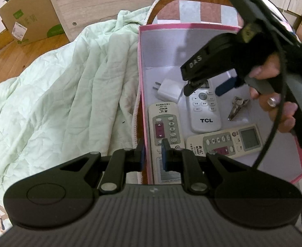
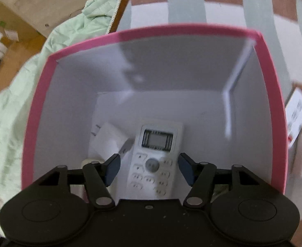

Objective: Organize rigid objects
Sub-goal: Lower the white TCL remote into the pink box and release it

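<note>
Right tongs [image 2: 149, 169] are spread, empty, over the TCL remote [image 2: 154, 158] in the box [image 2: 271, 103]; left tongs [image 1: 153, 154] are pinched on the box wall. Closing is needed next.

Pink-rimmed box [image 2: 271, 111] — grey-white inside, white TCL remote [image 1: 205, 111], pale green quilt [image 1: 58, 86], seemingly checked mat [image 1: 190, 10]

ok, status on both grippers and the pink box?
Left gripper shut on pink box wall. Right gripper open, over TCL remote, nothing held. Charger, keys, two other remotes inside; nothing blocking.
</note>
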A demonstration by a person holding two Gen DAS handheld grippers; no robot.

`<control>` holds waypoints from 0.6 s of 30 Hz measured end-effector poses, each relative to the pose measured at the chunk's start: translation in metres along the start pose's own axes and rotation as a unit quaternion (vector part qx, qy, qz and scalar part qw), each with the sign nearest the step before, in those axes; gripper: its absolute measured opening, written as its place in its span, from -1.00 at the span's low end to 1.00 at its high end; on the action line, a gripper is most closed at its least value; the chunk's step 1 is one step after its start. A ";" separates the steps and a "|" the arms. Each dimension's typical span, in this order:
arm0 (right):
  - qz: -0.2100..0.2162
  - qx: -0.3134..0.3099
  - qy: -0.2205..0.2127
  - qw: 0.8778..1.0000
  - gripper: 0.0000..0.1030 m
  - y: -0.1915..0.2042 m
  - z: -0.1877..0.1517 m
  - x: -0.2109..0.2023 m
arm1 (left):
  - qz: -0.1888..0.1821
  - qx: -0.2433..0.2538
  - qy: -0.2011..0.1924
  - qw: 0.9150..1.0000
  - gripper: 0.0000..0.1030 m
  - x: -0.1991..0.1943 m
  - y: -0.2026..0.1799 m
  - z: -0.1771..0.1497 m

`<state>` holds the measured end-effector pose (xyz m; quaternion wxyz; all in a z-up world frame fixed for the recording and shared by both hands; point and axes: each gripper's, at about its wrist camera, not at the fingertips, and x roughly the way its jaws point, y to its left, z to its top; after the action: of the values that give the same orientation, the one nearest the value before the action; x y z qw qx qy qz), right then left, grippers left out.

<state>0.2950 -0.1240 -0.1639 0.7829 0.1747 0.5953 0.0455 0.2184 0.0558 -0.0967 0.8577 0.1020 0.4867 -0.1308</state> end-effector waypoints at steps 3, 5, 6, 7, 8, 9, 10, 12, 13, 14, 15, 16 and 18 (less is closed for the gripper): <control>0.012 0.005 0.002 1.000 0.15 -0.008 -0.007 0.001 | -0.005 -0.003 0.001 1.000 -0.75 -0.001 0.002 0.000; 0.011 -0.011 -0.012 1.000 -0.12 -0.005 -0.013 0.001 | -0.002 -0.001 0.001 1.000 -0.75 0.000 0.001 0.000; 0.015 -0.019 -0.016 1.000 -0.27 -0.005 -0.014 0.001 | 0.000 0.001 0.000 1.000 -0.75 0.000 0.000 0.000; 0.020 -0.026 -0.019 0.999 -0.27 -0.003 -0.015 0.001 | 0.002 0.001 0.000 1.000 -0.75 0.000 -0.001 0.000; 0.016 -0.034 -0.022 0.999 -0.27 -0.001 -0.016 0.001 | 0.002 0.001 0.000 1.000 -0.75 0.000 -0.001 0.000; 0.012 -0.042 -0.027 0.999 -0.27 0.000 -0.015 0.000 | 0.002 0.001 0.000 1.000 -0.75 0.000 -0.001 0.000; 0.010 -0.051 -0.032 0.998 -0.27 0.001 -0.016 0.000 | 0.002 0.001 0.000 1.000 -0.75 0.000 -0.001 0.000; 0.012 -0.063 -0.038 0.997 -0.27 -0.001 -0.018 -0.003 | 0.001 0.001 0.000 1.000 -0.75 0.000 -0.002 0.000; 0.015 -0.065 -0.035 0.997 -0.27 -0.001 -0.018 -0.005 | 0.001 0.001 0.000 1.000 -0.75 -0.001 -0.002 0.000; 0.017 -0.071 -0.034 0.997 -0.26 0.000 -0.019 -0.010 | 0.003 0.002 0.000 1.000 -0.75 0.000 -0.002 0.000; 0.015 -0.086 -0.040 0.995 -0.26 0.002 -0.021 -0.017 | 0.003 0.002 0.000 1.000 -0.75 0.000 -0.002 -0.001; 0.013 -0.108 -0.058 0.992 -0.25 0.008 -0.025 -0.027 | 0.004 0.003 0.000 1.000 -0.75 0.000 -0.002 -0.001; 0.018 -0.139 -0.102 0.985 -0.21 0.008 -0.033 -0.057 | 0.004 0.001 0.001 1.000 -0.75 0.000 -0.002 0.000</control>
<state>0.2488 -0.1250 -0.1165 0.8553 0.0792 0.4969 0.1238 0.2177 0.0537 -0.0968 0.8575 0.1046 0.4872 -0.1280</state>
